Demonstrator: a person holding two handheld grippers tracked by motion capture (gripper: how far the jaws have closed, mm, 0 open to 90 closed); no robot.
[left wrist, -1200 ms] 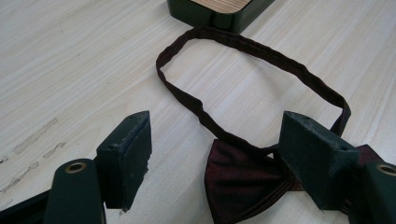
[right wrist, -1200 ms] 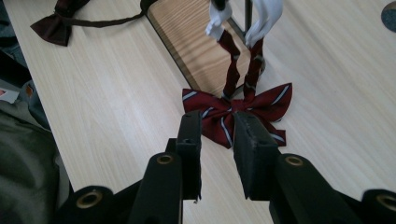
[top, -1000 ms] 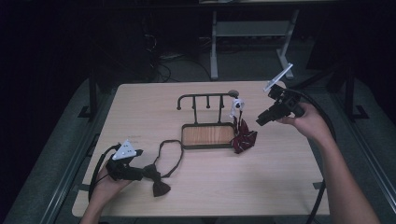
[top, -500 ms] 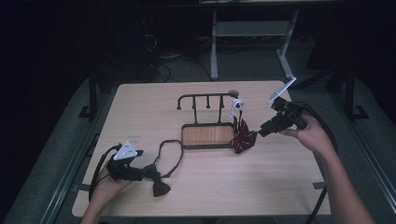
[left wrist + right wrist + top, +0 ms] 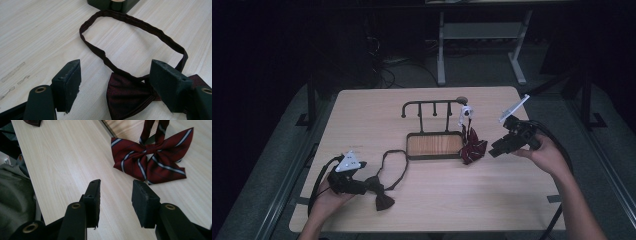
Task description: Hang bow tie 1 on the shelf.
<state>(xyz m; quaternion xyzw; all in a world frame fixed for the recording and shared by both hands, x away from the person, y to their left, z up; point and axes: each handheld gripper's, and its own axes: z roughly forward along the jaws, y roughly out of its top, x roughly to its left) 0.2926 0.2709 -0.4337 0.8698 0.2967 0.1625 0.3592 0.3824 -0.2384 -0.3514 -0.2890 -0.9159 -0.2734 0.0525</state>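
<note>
Left gripper (image 5: 115,82) jaws open, straddling dark bow tie (image 5: 130,96) at 12 o'clock; right gripper (image 5: 116,200) open, striped bow tie (image 5: 152,160) at 1.

bare table (image 5: 512,200) ahead, black rack (image 5: 433,127) blocking centre
</note>
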